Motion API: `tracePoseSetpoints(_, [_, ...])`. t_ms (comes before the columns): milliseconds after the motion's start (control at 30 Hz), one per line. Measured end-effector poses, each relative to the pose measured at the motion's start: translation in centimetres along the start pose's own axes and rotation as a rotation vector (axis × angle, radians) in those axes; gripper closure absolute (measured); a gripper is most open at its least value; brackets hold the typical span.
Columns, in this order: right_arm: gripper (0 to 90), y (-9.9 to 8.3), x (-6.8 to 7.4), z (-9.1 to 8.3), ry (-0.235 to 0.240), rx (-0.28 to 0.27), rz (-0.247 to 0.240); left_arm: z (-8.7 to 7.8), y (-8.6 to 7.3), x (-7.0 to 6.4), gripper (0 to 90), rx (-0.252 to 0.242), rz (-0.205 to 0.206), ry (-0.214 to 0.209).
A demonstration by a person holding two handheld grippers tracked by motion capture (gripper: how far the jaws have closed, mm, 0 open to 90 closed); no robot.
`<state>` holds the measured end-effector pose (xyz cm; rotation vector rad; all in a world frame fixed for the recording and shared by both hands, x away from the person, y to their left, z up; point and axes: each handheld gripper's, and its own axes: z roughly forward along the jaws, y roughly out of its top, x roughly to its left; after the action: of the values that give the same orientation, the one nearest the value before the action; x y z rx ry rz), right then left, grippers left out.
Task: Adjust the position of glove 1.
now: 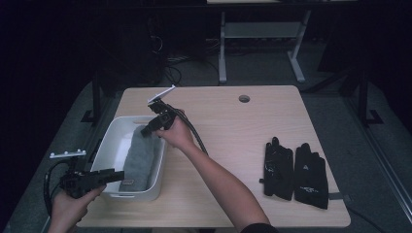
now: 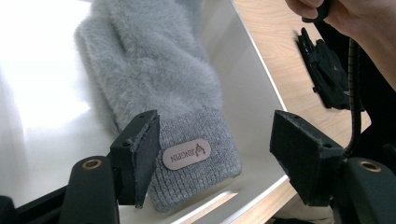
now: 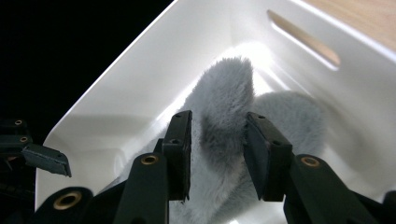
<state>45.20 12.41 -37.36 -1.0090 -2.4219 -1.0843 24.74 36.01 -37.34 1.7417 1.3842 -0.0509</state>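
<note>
Nearest the person, the left gripper (image 1: 114, 175) is held low at the bench's near left corner, its black jaws spread wide and empty just over the near end of a white plastic bin (image 1: 111, 145). In the left gripper view the padded jaws frame the ribbed knit cuff of a grey fuzzy glove (image 2: 159, 88), which carries a small oval label and lies along the smooth, glossy floor of the bin. Farther in, the right gripper (image 1: 148, 129) reaches down into the far end of the bin; its jaws stand partly apart on either side of a raised fold of the plush fabric, and whether they touch it cannot be told. To the right, well apart from the bin, a pair of black gloves (image 1: 293, 170) lies flat on the pale wood-grain bench (image 1: 228, 136), which has rounded corners and a round cable hole near its far edge. Beyond, the room is dark, with grey floor, cables and the metal legs of another table.
</note>
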Motion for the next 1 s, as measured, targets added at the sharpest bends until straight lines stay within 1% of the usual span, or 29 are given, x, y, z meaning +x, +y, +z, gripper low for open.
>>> tracePoseSetpoints(33, [60.9,0.0,0.0,-0.2,-0.007,-0.001,0.011,0.0,0.0,0.0,32.9,0.002,0.002,-0.001])
tracePoseSetpoints(67, [60.7,0.0,-0.1,-0.3,-0.008,-0.006,0.006,0.1,0.0,0.0,32.7,0.004,0.006,-0.002])
tracePoseSetpoints(133, [60.7,0.0,-0.2,-0.8,-0.001,-0.014,0.014,0.1,0.1,-0.1,32.6,0.0,0.0,-0.001])
tracePoseSetpoints(233, [60.6,0.1,-0.3,-1.4,-0.003,-0.025,0.014,0.0,0.3,-0.3,32.5,-0.006,0.009,-0.004])
tracePoseSetpoints(267, [60.4,0.0,-0.4,-1.6,-0.001,-0.031,0.01,0.0,0.3,-0.4,32.5,-0.008,0.012,-0.005])
tracePoseSetpoints(367, [59.8,0.0,-0.4,-2.4,0.011,-0.038,0.023,0.0,0.6,-0.7,32.5,-0.016,0.018,-0.01])
tracePoseSetpoints(433, [59.6,-0.1,-0.5,-2.5,0.016,-0.043,0.024,0.0,0.7,-0.7,32.5,-0.015,0.021,-0.009])
tracePoseSetpoints(467, [58.8,-0.1,-0.5,-2.9,0.027,-0.048,0.028,0.1,0.8,-0.8,32.3,-0.014,0.022,-0.009])
tracePoseSetpoints(533, [57.6,-0.2,-0.6,-3.2,0.037,-0.052,0.023,0.1,0.9,-1.0,32.2,-0.016,0.027,-0.012])
tracePoseSetpoints(600, [56.7,-0.3,-0.6,-3.6,0.064,-0.065,0.029,0.1,1.0,-1.1,32.0,-0.025,0.026,-0.019])
tracePoseSetpoints(633, [56.7,-0.3,-0.6,-3.6,0.064,-0.065,0.029,0.1,1.0,-1.1,31.9,-0.025,0.026,-0.019])
tracePoseSetpoints(667, [55.9,-0.4,-0.7,-4.0,0.08,-0.073,0.028,0.2,1.1,-1.3,31.7,-0.026,0.026,-0.022])
tracePoseSetpoints(733, [55.5,-0.5,-0.7,-4.4,0.088,-0.079,0.022,0.3,1.3,-1.5,31.3,-0.022,0.037,-0.027])
tracePoseSetpoints(767, [55.5,-0.5,-0.7,-4.4,0.088,-0.079,0.022,0.3,1.3,-1.5,31.2,-0.022,0.037,-0.027])
tracePoseSetpoints(800, [54.7,-0.6,-0.7,-4.8,0.105,-0.084,0.027,0.4,1.4,-1.7,31.0,-0.027,0.036,-0.032])
tracePoseSetpoints(900, [53.7,-0.7,-0.8,-5.3,0.115,-0.095,0.026,0.5,1.7,-1.9,30.5,-0.028,0.046,-0.037])
tracePoseSetpoints(967, [53.6,-0.8,-0.8,-5.5,0.121,-0.097,0.025,0.6,1.8,-2.0,29.3,-0.028,0.043,-0.042])
tracePoseSetpoints(1000, [53.0,-1.0,-1.0,-5.8,0.139,-0.102,0.034,0.7,2.0,-2.0,28.6,-0.036,0.046,-0.05])
